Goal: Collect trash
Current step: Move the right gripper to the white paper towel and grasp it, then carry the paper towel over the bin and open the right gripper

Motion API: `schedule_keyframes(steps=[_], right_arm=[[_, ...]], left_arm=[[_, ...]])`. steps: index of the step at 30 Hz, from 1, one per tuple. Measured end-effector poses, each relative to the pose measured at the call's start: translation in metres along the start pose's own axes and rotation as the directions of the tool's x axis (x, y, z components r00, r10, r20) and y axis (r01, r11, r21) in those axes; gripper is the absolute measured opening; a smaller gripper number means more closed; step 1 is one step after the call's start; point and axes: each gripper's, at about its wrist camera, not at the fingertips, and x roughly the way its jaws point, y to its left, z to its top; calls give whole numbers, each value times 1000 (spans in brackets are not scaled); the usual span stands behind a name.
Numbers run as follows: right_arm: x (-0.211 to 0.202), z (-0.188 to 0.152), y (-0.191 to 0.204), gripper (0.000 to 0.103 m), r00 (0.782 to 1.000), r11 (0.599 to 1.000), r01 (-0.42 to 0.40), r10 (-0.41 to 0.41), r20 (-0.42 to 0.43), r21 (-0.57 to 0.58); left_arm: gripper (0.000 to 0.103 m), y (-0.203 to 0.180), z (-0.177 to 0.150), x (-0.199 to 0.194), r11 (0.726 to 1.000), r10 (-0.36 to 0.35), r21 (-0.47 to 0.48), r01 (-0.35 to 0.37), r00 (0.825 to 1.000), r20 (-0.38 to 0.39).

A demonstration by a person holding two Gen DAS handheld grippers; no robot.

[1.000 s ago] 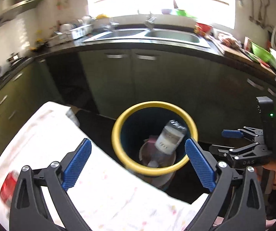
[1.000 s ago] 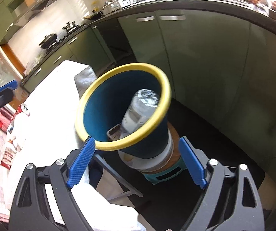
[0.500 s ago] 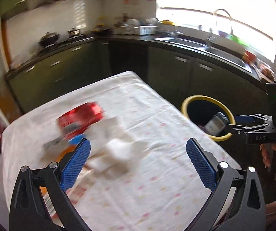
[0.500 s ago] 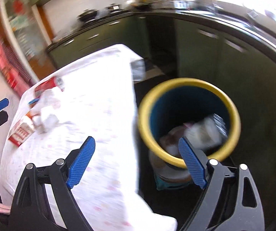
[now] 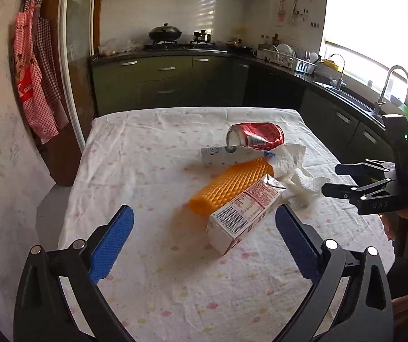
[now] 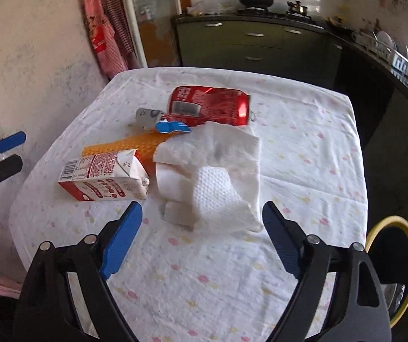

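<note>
Trash lies on a table with a white flowered cloth: a red can on its side, a white tube with a blue cap, an orange ribbed piece, a red-and-white carton and crumpled white paper towels. My left gripper is open and empty, just short of the carton. My right gripper is open and empty, close before the paper towels. The carton and the can also show there. The yellow-rimmed blue bin stands off the table's right edge.
Dark green kitchen cabinets with a stove run along the far wall. A counter with a sink and tap runs on the right. Red checked aprons hang on the left wall. The right gripper shows in the left wrist view.
Both grippers have swung away from the bin, where a bottle dropped in, back to the table. They now face the pile of trash, both still open.
</note>
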Motion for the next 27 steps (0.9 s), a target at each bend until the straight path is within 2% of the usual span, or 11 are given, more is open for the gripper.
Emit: schedule_keyframes(steps=[3,6,9,11,13,14,15,16,21,27], right_arm=[[14,4,1,80,998,998,62,-63,-25,-32],[28,6,-19,80,995,997,71,-69,-67,23],[42,7,-27,77,993,998,46,-40,-111,50],[51,4,-28,63,989,997,35,-25,-148,64],[54,1,-28,36,986,997,36,-24,-165,68],[53,0,-27,29,987,997,41,-29,-158,69],[48,0,-28,17,989,996,38,-27,-144,76],[43,1,-29,11,991,996,29,-18,-130,85],[1,13,-28,6,999,993,-25,28,-19,114],[-54,29,-19,5,993,993,-62,51,109,98]], left_arm=[[98,4,-2,1,1000,-7,-6,7,1000,-5],[98,4,-4,4,1000,-26,-12,26,1000,-8],[98,0,-3,6,999,-36,-10,36,999,-14],[98,-1,-3,6,999,-41,-9,41,999,-17],[98,-2,-3,6,999,-40,-8,40,999,-17],[98,-2,-3,5,999,-40,-8,39,999,-17],[98,-2,-3,5,999,-41,-9,40,999,-16],[98,-2,-2,5,999,-41,-11,40,999,-16],[98,-6,-2,4,999,-44,-9,44,999,-17],[98,-11,-3,1,999,-46,4,46,999,-15]])
